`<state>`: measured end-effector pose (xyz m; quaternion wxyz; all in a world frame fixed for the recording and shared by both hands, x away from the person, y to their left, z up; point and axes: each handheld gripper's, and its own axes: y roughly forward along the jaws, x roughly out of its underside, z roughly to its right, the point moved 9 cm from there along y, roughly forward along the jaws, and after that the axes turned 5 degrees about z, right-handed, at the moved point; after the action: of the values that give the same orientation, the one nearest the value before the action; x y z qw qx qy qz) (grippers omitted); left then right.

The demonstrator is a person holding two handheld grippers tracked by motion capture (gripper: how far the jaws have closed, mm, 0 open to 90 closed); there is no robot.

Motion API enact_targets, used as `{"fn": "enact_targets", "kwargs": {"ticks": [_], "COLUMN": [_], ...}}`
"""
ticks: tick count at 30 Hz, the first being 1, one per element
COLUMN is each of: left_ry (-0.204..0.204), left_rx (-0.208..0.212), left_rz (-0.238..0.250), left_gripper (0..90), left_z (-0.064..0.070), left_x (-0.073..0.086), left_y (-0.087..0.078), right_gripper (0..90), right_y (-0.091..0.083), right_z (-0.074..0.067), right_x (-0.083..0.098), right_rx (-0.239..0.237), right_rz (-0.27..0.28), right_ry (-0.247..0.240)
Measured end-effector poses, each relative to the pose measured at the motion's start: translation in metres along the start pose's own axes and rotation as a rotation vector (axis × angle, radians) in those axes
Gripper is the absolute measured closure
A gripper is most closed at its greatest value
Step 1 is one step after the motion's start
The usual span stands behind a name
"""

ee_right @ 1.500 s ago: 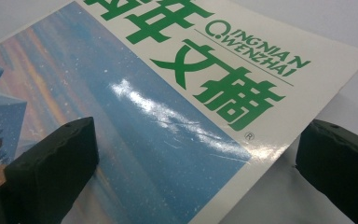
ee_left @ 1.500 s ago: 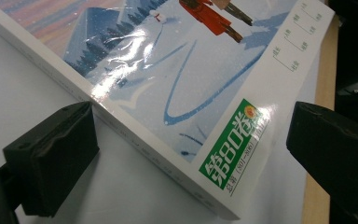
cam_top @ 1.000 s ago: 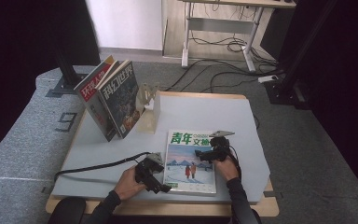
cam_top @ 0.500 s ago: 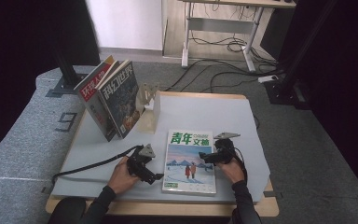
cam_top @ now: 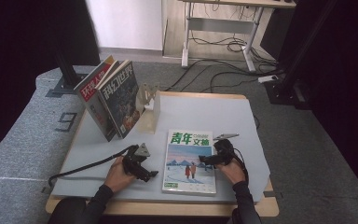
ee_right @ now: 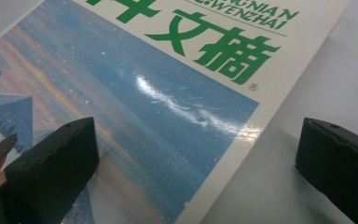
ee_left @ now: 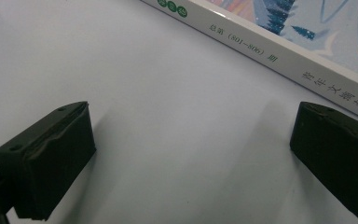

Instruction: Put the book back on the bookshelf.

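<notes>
A grey table [cam_top: 223, 112] stands on grey carpet, with a desk and loose cables on the floor beyond it. The magazine [cam_top: 189, 161] lies flat, face up, near the near edge, between my two grippers. My left gripper [cam_top: 144, 171] sits just left of its spine, jaws spread wide over bare table; in the left gripper view the spine [ee_left: 279, 60] runs just past the jaw tips. My right gripper [cam_top: 205, 159] is also released, jaws straddling the magazine's right edge [ee_right: 242, 154], one over the cover and one over the table.

I judge the magazine thin, light and floppy, with a glossy cover that will slip under the pads. Lying flush, it gives little to grab; I would take it at the spine, its stiffest part, or lift the right edge first.

At the far left a wooden rack [cam_top: 150, 109] holds two magazines [cam_top: 114, 98] leaning upright against it, with room beside them.
</notes>
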<state>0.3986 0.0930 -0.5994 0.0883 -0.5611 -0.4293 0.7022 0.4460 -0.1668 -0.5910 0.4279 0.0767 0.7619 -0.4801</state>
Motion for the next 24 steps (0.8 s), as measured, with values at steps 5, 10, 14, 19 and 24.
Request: {"fn": "enact_targets", "kwargs": {"ticks": [5, 10, 14, 19, 24], "left_ry": [-0.004, -0.006, -0.006, -0.006, -0.006], "left_rx": [-0.003, -0.005, -0.005, -0.005, -0.005], "left_rz": [0.004, 0.006, 0.006, 0.006, 0.006], "left_gripper": [0.0, 0.0, 0.0, 0.0, 0.0], "left_z": [0.0, 0.0, 0.0, 0.0, 0.0], "left_x": [0.0, 0.0, 0.0, 0.0, 0.0], "left_y": [0.0, 0.0, 0.001, 0.001, 0.001], "right_gripper": [0.0, 0.0, 0.0, 0.0, 1.6], "right_y": [0.003, 0.009, 0.011, 0.01, 0.007], "right_z": [-0.001, -0.001, -0.002, -0.002, -0.005], "right_x": [-0.002, -0.008, -0.01, -0.012, -0.016], "right_rx": [-0.002, 0.001, 0.006, -0.014, -0.008], "right_rz": [-0.01, -0.018, -0.041, -0.031, -0.01], "right_ry": [0.021, 0.025, 0.032, 0.05, 0.028]}}
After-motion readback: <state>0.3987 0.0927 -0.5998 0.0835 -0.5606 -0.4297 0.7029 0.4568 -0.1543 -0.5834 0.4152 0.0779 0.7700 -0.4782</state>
